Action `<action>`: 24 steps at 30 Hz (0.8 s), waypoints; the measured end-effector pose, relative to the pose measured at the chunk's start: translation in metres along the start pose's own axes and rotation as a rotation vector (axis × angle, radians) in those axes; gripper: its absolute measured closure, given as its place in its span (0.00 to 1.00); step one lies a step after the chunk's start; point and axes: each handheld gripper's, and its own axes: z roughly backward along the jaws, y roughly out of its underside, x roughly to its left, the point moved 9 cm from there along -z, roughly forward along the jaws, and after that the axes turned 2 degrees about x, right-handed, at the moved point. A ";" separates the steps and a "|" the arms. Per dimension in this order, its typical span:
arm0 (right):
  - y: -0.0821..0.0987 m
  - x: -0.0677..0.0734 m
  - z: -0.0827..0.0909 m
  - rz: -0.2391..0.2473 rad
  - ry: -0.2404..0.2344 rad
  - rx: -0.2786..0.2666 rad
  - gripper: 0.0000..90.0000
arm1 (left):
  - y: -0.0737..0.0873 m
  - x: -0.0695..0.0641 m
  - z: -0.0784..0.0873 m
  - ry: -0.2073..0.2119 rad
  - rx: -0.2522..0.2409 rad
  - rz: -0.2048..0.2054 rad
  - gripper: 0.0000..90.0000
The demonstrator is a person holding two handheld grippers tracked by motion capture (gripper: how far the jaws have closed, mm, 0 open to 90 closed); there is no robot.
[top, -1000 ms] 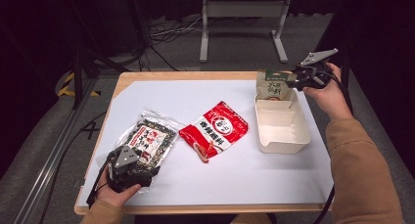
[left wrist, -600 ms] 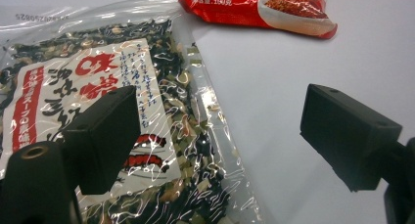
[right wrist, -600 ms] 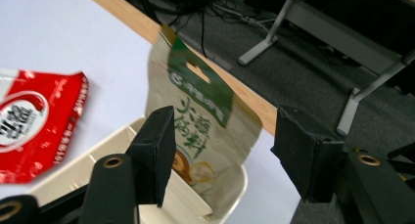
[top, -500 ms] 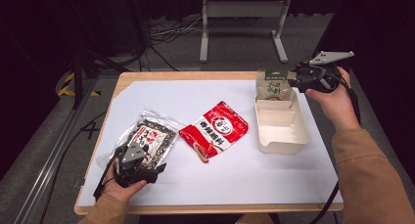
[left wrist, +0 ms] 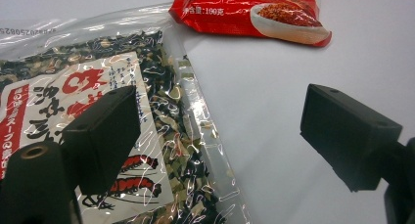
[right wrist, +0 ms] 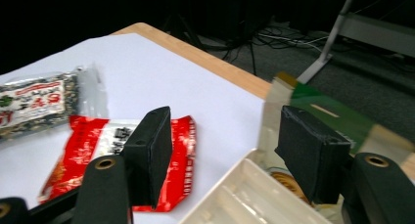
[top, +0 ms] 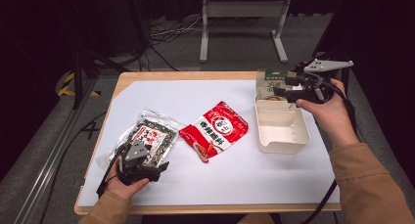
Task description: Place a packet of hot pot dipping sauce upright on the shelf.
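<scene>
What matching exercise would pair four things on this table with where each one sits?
Things:
1. seaweed bag
2. red packet
3. white tray
4. green packet

Places:
A. far right, behind the tray
B. middle of the table
C. near left, under the left gripper
D. right side, empty, below the right gripper

Pairs: 1-C, 2-B, 3-D, 4-A

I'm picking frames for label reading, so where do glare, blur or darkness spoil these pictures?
Left gripper view: glare streaks the clear seaweed packet, though its print reads; the red packet is sharp. Right gripper view: the green packet is smeared by blur, and the room behind is near black. High view: the white table cover is evenly lit, its surroundings dark, labels too small to read.
</scene>
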 end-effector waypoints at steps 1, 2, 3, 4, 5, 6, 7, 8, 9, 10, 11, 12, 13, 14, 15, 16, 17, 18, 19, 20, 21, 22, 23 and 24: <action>0.000 0.005 0.000 -0.004 -0.007 -0.004 0.43 | 0.000 0.000 0.000 -0.001 0.000 0.005 0.17; -0.002 0.014 0.000 -0.015 -0.019 -0.013 0.43 | 0.000 0.000 0.000 -0.001 -0.004 0.012 0.17; -0.002 0.017 0.000 -0.015 -0.023 -0.016 0.43 | 0.000 0.000 0.001 -0.002 -0.006 0.015 0.17; -0.002 0.017 0.000 -0.015 -0.023 -0.016 0.43 | 0.000 0.000 0.001 -0.002 -0.006 0.015 0.17; -0.003 0.019 0.000 -0.016 -0.026 -0.019 0.43 | 0.000 0.000 0.000 -0.001 -0.005 0.013 0.17; -0.003 0.023 0.000 -0.020 -0.029 -0.022 0.43 | 0.000 0.000 0.000 0.001 -0.003 0.013 0.17; -0.003 0.024 -0.001 -0.021 -0.032 -0.019 0.43 | 0.000 0.001 0.000 -0.006 -0.003 0.002 0.17; -0.003 0.026 -0.001 -0.021 -0.033 -0.016 0.44 | 0.000 0.001 0.000 -0.006 -0.002 -0.001 0.17; -0.002 0.027 -0.002 -0.020 -0.033 -0.014 0.44 | 0.000 0.000 0.000 -0.002 0.000 0.005 0.17; -0.002 0.029 -0.002 -0.020 -0.031 -0.010 0.44 | 0.000 0.000 0.000 -0.002 0.000 0.006 0.17; -0.002 0.029 -0.002 -0.020 -0.031 -0.010 0.44 | 0.000 0.000 0.000 -0.002 0.000 0.006 0.17; -0.001 0.030 -0.003 -0.019 -0.032 -0.011 0.45 | 0.000 0.000 0.000 -0.001 -0.001 0.010 0.17; -0.001 0.033 -0.004 -0.020 -0.039 -0.013 0.45 | 0.000 0.000 0.000 -0.003 0.000 0.008 0.17; 0.000 0.034 -0.006 -0.016 -0.040 -0.014 0.45 | 0.000 0.000 0.000 -0.002 0.000 0.006 0.17; 0.001 0.036 -0.008 -0.015 -0.042 -0.013 0.45 | 0.000 0.001 0.000 -0.003 -0.002 0.002 0.17; 0.001 0.037 -0.009 -0.014 -0.044 -0.012 0.45 | 0.000 0.001 0.000 -0.002 -0.002 0.002 0.17; 0.002 0.039 -0.011 -0.009 -0.046 -0.008 0.45 | 0.000 0.000 0.000 -0.003 0.001 0.005 0.17; 0.003 0.043 -0.015 -0.004 -0.052 -0.002 0.45 | 0.001 0.000 0.000 -0.003 0.000 0.011 0.17; 0.003 0.043 -0.015 -0.004 -0.052 -0.002 0.45 | 0.001 0.000 0.000 -0.003 0.000 0.011 0.17; 0.004 0.044 -0.018 0.002 -0.057 0.006 0.44 | 0.001 0.000 0.001 -0.002 -0.002 0.016 0.17; 0.005 0.047 -0.022 0.006 -0.063 0.020 0.43 | 0.001 0.000 0.001 -0.003 -0.003 0.011 0.17; 0.006 0.050 -0.028 0.013 -0.071 0.036 0.43 | 0.001 0.001 0.001 -0.005 -0.004 0.008 0.17; 0.006 0.050 -0.028 0.013 -0.071 0.036 0.43 | 0.001 0.001 0.001 -0.006 -0.005 0.010 0.17; 0.007 0.051 -0.031 0.013 -0.074 0.040 0.43 | 0.001 0.001 0.001 -0.007 -0.005 0.015 0.17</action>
